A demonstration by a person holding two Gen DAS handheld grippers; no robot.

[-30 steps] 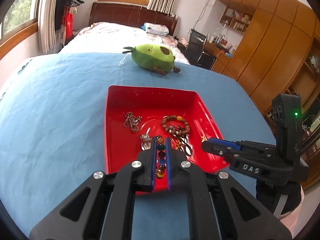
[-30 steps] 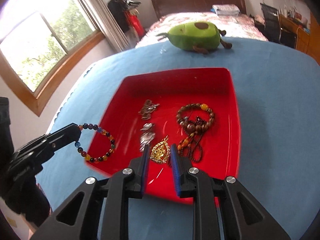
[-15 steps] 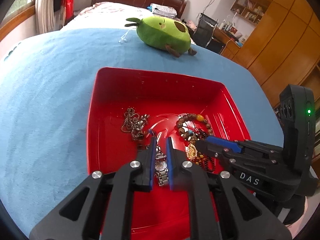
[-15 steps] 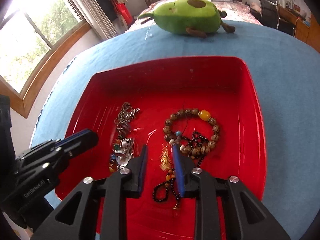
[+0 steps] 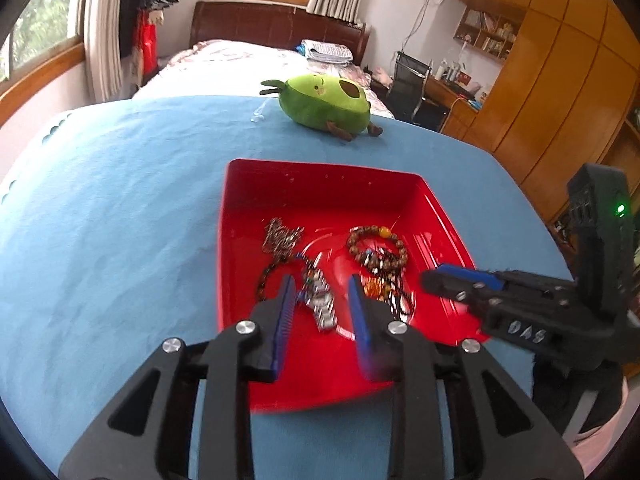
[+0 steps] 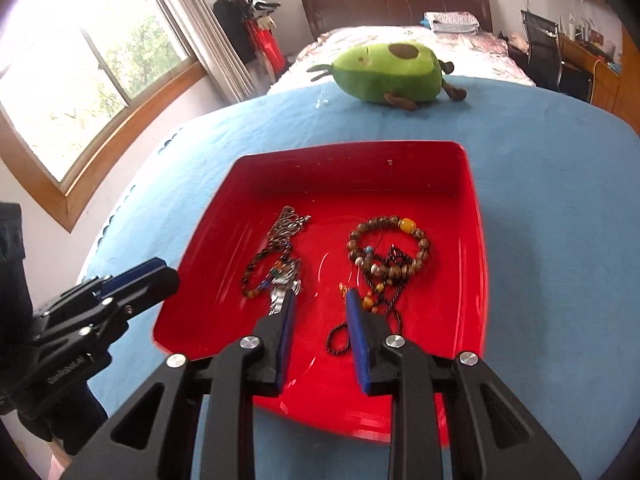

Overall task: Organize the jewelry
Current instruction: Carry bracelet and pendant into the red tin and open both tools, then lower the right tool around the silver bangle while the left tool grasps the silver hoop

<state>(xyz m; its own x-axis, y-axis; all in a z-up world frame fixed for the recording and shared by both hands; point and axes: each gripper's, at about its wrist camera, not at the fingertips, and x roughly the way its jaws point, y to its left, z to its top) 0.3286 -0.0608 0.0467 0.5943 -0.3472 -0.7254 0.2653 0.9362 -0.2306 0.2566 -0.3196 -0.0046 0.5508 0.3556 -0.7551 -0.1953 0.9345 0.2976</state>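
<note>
A red tray (image 5: 232,216) (image 6: 478,240) sits on the blue cloth and holds the jewelry. A silver chain (image 5: 282,234) (image 6: 289,220) lies at the left, a coloured bead bracelet (image 5: 266,276) (image 6: 256,272) and a silver watch (image 5: 322,308) (image 6: 285,288) below it. A brown bead bracelet (image 5: 378,242) (image 6: 390,242) with dark beaded strands and a gold pendant (image 6: 370,300) lies at the right. My left gripper (image 5: 320,284) is open and empty above the watch. My right gripper (image 6: 320,300) is open and empty above the tray's near part.
A green avocado plush (image 5: 324,106) (image 6: 386,72) lies on the blue cloth (image 5: 100,200) beyond the tray. A bed, a window, a desk with a chair and wooden wardrobes stand behind.
The left gripper carried the coloured bead bracelet over the tray, opened and left it there. The right gripper opened and left the gold pendant in the tray. Both have pulled back.
</note>
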